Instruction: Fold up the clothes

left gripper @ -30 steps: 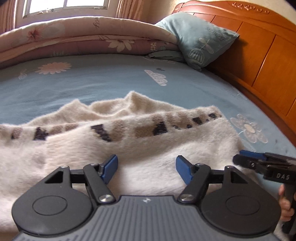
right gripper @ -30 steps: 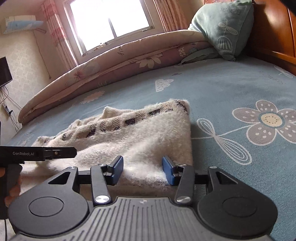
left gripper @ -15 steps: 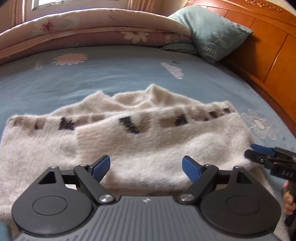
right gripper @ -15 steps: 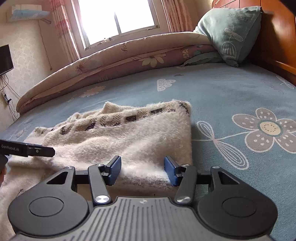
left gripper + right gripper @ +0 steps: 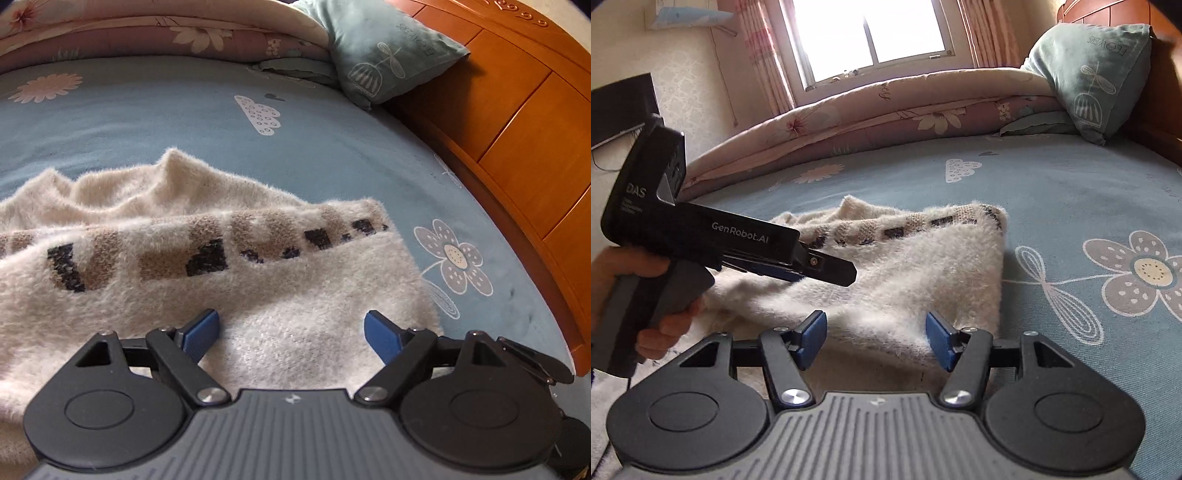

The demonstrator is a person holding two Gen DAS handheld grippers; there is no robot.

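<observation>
Sweater (image 5: 229,295) — cream, fuzzy, with a brown-and-black band — lies folded on the blue bed (image 5: 147,122). Left gripper (image 5: 290,334) hangs over its near edge, jaws wide apart and empty; right gripper (image 5: 875,338), at its 3 o'clock side, has jaws just opening, nothing pinched.

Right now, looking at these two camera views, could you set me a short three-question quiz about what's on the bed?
1. True or false: the fuzzy cream sweater lies on the blue floral bedsheet.
2. What leans against the wooden headboard? A) a lamp B) a teal pillow C) a book
3. Fill in: the jaws of the right gripper and the left gripper stand ____, pressing on nothing.

Key:
1. True.
2. B.
3. Open; both have just been opening, with the sweater lying under them, not clamped.
</observation>
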